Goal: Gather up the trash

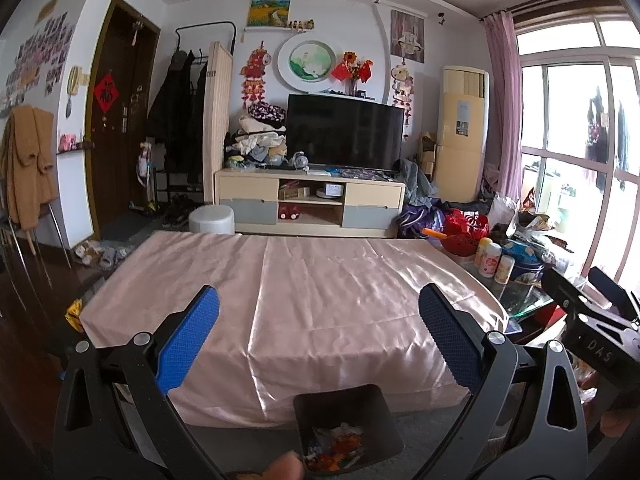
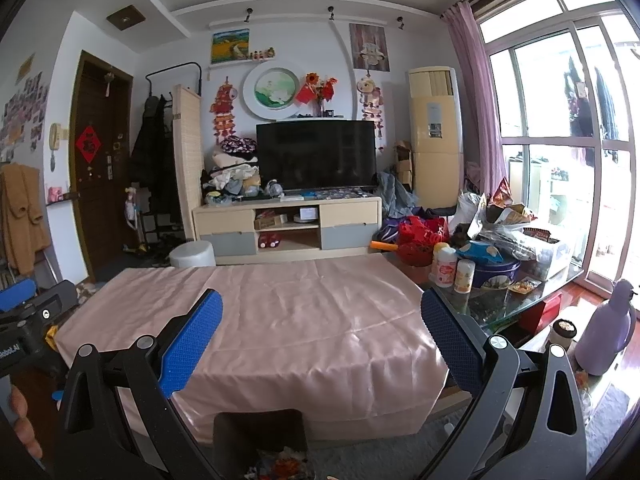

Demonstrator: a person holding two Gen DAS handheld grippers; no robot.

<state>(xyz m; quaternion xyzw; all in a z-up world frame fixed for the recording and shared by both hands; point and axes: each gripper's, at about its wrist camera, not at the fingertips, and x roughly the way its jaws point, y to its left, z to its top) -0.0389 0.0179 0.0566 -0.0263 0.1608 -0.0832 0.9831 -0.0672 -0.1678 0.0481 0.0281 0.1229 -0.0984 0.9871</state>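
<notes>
A dark square trash bin [image 1: 348,420] stands on the grey carpet against the near edge of a low table draped in pink satin cloth [image 1: 304,292]. Crumpled white and orange trash [image 1: 336,450] lies inside it. My left gripper [image 1: 319,294] hovers above the bin, open, with nothing between its blue pads [image 1: 188,340]. In the right wrist view the same bin [image 2: 256,432] sits at the bottom, and my right gripper [image 2: 321,297] is open and holds nothing. A yellow wrapper [image 1: 74,314] lies on the floor at the table's left corner.
A glass table [image 2: 516,304] to the right is crowded with bottles [image 2: 444,266], a blue tin, snack bags and a red basket [image 1: 466,228]. A purple thermos [image 2: 606,328] stands on the floor. A white stool [image 1: 211,219] and the TV stand [image 1: 310,200] lie beyond.
</notes>
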